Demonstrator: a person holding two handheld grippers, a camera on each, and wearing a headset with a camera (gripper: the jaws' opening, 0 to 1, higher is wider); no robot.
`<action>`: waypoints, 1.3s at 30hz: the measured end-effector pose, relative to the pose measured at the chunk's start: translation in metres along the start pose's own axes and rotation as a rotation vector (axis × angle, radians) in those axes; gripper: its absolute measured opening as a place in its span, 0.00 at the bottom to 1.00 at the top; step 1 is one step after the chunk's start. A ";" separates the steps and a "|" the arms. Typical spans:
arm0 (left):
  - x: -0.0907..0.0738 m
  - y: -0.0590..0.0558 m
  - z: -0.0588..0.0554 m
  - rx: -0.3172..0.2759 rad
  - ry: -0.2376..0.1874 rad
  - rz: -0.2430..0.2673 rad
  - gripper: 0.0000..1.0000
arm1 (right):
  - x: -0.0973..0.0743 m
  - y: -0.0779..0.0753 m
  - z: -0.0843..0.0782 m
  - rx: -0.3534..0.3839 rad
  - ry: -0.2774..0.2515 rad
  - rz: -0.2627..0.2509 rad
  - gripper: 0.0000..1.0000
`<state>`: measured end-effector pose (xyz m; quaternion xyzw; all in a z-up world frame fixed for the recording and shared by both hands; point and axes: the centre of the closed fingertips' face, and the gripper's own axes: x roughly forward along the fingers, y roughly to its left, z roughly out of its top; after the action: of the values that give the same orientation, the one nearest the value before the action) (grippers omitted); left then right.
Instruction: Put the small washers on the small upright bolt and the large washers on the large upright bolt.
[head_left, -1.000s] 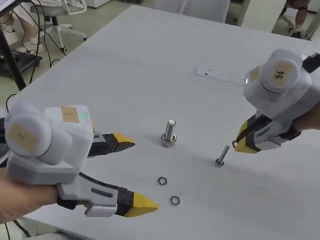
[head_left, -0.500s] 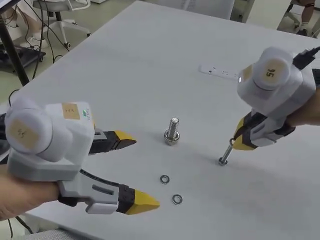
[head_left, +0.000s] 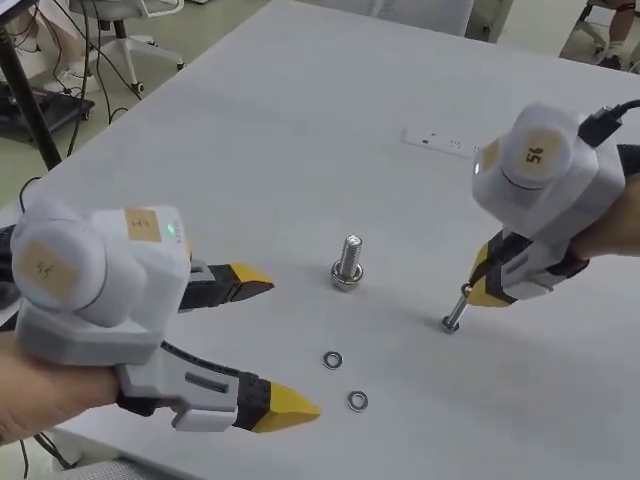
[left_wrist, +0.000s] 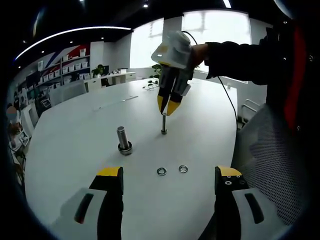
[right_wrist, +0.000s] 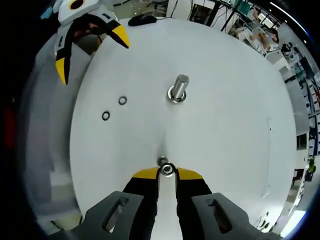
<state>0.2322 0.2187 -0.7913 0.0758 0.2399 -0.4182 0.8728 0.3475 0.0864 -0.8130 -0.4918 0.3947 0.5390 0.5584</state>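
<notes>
The small bolt (head_left: 452, 314) stands on the white table, right of the large bolt (head_left: 347, 264), which has a washer ring around its foot. My right gripper (head_left: 478, 291) is at the small bolt's top, shut on a small washer (right_wrist: 167, 170) held over the bolt's tip. Two loose small washers (head_left: 332, 359) (head_left: 357, 401) lie in front of the large bolt. My left gripper (head_left: 272, 345) hovers open at the lower left with nothing between its jaws. In the left gripper view the washers (left_wrist: 161, 171) lie just ahead of the left gripper (left_wrist: 170, 174), with the large bolt (left_wrist: 123, 139) and small bolt (left_wrist: 163, 124) beyond.
A white power strip (head_left: 440, 143) lies at the back of the table (head_left: 250, 120). Office chairs and cables stand on the floor past the table's left edge. A person's dark sleeve (left_wrist: 240, 52) carries the right gripper.
The right gripper has moved down and left, from just beside the small bolt to its top, carrying the washer. The left gripper has hardly moved. The head camera shifted slightly.
</notes>
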 end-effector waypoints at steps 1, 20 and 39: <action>0.000 0.000 0.000 -0.002 0.000 -0.001 0.74 | 0.000 0.000 0.000 0.001 0.000 0.001 0.13; 0.000 0.001 -0.003 -0.010 0.006 0.004 0.74 | 0.023 0.006 -0.003 0.012 0.012 0.036 0.13; 0.001 0.002 -0.003 -0.015 0.009 0.008 0.74 | 0.047 0.011 -0.008 0.012 0.027 0.063 0.13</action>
<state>0.2332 0.2204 -0.7949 0.0724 0.2468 -0.4126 0.8739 0.3427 0.0878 -0.8612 -0.4829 0.4209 0.5473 0.5386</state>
